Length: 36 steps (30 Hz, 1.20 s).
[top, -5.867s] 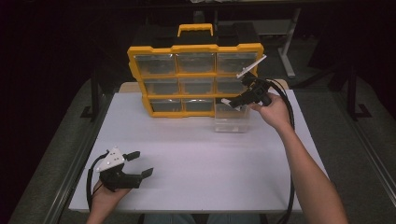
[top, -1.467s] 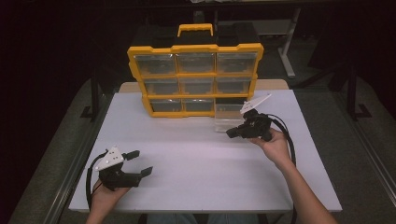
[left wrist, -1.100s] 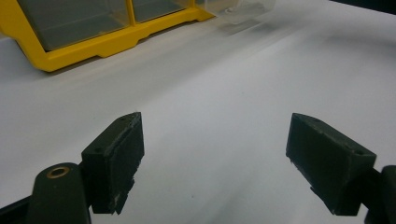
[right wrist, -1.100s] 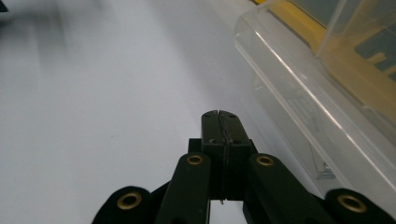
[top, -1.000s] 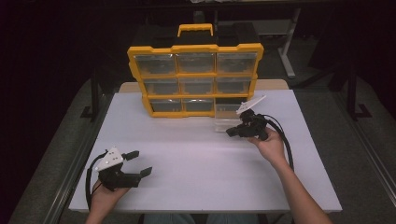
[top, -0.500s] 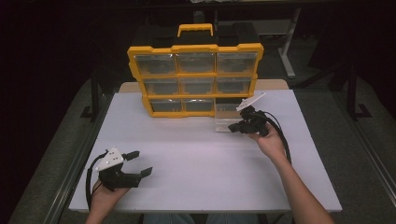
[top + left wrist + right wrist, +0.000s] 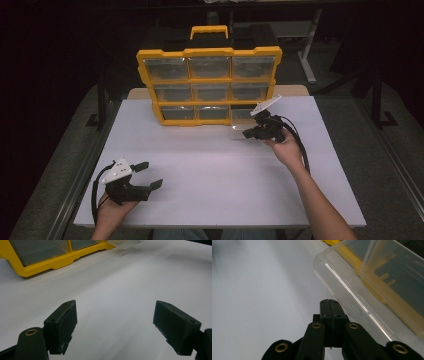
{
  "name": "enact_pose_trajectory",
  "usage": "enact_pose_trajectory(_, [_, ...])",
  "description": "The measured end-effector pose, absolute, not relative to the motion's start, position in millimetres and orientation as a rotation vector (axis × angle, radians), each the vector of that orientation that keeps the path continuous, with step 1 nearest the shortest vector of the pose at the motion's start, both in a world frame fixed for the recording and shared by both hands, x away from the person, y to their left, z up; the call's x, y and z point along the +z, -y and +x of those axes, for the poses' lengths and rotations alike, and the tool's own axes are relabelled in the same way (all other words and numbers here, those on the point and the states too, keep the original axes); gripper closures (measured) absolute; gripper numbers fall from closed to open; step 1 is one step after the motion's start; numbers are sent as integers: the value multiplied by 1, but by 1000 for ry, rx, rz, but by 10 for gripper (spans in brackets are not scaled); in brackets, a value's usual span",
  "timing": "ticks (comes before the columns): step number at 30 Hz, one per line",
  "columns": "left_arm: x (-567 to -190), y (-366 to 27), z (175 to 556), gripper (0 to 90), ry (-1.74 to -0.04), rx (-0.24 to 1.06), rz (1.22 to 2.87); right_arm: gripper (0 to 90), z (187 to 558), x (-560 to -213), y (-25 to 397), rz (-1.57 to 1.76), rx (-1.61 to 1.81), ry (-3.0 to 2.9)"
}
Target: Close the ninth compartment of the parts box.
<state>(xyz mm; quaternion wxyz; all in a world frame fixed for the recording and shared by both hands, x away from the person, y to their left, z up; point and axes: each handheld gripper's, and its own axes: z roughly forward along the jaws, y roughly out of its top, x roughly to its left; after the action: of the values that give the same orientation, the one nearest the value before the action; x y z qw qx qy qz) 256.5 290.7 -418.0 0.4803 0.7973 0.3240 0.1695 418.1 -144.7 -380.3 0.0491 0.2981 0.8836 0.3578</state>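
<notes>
Clear thin plastic drawer (image 7: pixel 362 292), pulled out at organizer's (image 7: pixel 210 85) bottom right: likely light, slick, slightly flexible, best pinched at front lip; right gripper (image 7: pixel 329 305) clamped empty just beside, left gripper (image 7: pixel 120 322) spread idle.

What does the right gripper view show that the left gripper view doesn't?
Right gripper view: the right gripper with jaws pressed shut on nothing, its tip beside the clear drawer's near wall. Left gripper view: the left gripper with jaws wide apart over bare table. Both share the white table, the yellow organizer and that pulled-out drawer.
</notes>
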Motion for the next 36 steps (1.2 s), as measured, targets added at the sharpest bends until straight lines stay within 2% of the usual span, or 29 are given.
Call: enact_pose_trajectory(36, [-419, -291, 256, 189, -789, 418, 1951, 887, 438, -376, 141, 939, 1024, -2662])
